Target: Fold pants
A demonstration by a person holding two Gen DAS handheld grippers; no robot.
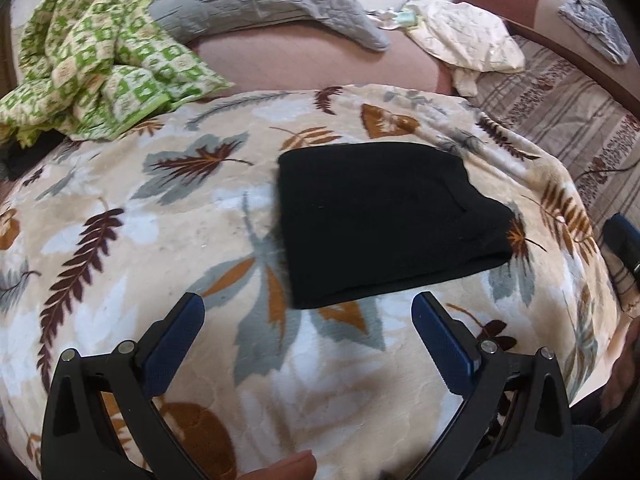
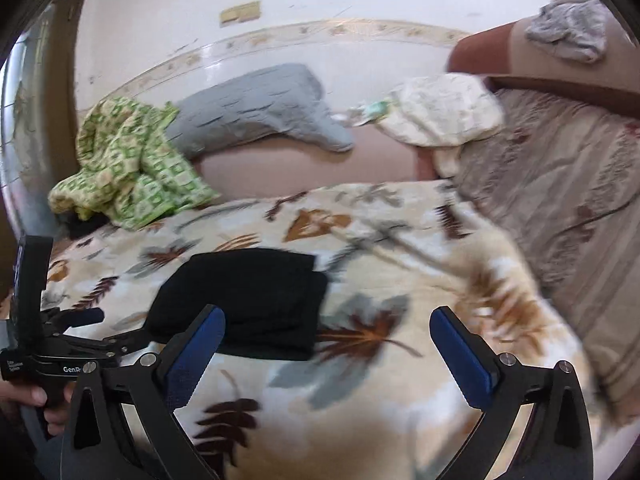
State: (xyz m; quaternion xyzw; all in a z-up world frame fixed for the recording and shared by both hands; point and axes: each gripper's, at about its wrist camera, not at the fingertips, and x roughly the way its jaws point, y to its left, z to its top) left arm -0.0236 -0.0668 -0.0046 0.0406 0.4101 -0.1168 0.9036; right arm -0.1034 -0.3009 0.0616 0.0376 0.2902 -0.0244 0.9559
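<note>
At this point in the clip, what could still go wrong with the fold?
1. The black pants lie folded on a soft leaf-print blanket; another touch could shift the layers.
2. Both grippers, left and right, are open and empty close by, so a stray finger could snag an edge.

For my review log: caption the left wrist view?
Open left gripper hovers before folded black pants on leaf-print blanket.

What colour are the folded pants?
Black: the pants lie folded on the leaf-print blanket, clearest in the left wrist view.
</note>
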